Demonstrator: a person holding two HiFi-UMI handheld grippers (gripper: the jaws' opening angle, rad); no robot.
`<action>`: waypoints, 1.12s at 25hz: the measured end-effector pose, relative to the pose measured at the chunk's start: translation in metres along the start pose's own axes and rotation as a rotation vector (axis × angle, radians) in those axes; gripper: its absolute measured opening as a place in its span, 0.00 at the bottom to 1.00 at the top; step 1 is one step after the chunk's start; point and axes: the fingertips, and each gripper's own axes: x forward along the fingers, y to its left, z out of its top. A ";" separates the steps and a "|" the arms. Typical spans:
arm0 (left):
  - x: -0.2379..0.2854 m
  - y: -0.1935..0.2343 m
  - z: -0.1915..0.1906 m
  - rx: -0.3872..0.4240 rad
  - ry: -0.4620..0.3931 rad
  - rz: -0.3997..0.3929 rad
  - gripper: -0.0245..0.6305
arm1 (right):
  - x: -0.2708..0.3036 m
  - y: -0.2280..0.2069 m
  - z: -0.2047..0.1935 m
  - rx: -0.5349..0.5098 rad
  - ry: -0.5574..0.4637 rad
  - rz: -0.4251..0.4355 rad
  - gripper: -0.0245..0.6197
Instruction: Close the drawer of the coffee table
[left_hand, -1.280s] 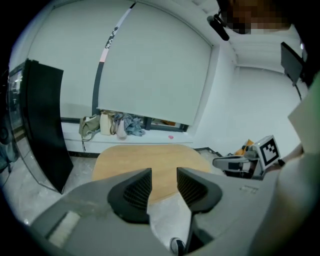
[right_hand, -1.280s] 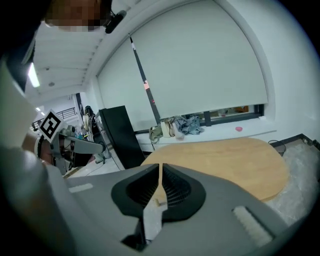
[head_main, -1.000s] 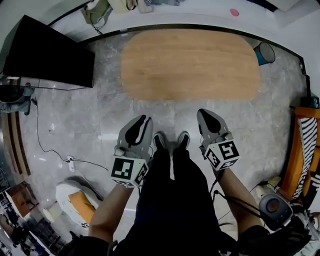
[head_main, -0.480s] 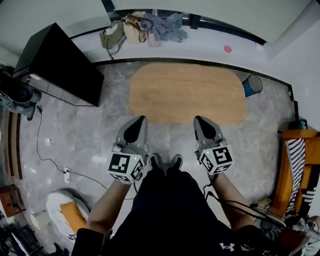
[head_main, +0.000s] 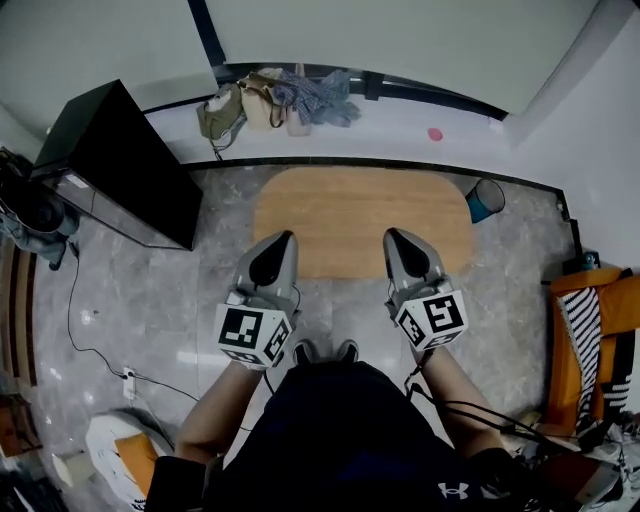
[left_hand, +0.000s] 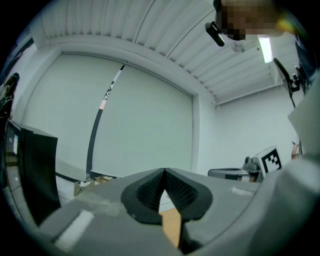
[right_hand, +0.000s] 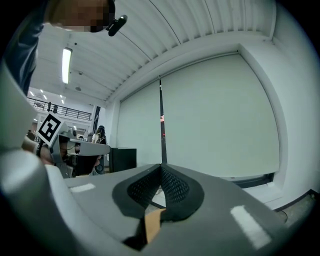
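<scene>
Since a second ago: both grippers raised, table (head_main: 360, 215) smaller in the head view. Left gripper (head_main: 284, 238) fingers, gapped then, are now together. Right gripper (head_main: 392, 234) fingers are together too, nothing between (both point level at the far wall). Table stands on the floor well below the fingers, their tips over its near edge. Drawer not discernible from above.

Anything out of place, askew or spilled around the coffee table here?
Nothing is spilled or damaged. Seen from above, the coffee table has nothing sticking out. The only untidy spot is the bags and clothes heaped on the ledge by the far wall.
</scene>
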 end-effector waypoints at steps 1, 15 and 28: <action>0.002 -0.001 0.005 0.003 -0.009 -0.005 0.04 | 0.002 0.000 0.004 -0.005 -0.007 0.000 0.04; 0.013 0.009 0.034 0.055 -0.057 -0.032 0.04 | 0.018 0.007 0.028 -0.032 -0.066 -0.025 0.04; 0.011 0.025 0.029 0.046 -0.052 -0.047 0.04 | 0.037 0.025 0.023 -0.046 -0.042 -0.017 0.04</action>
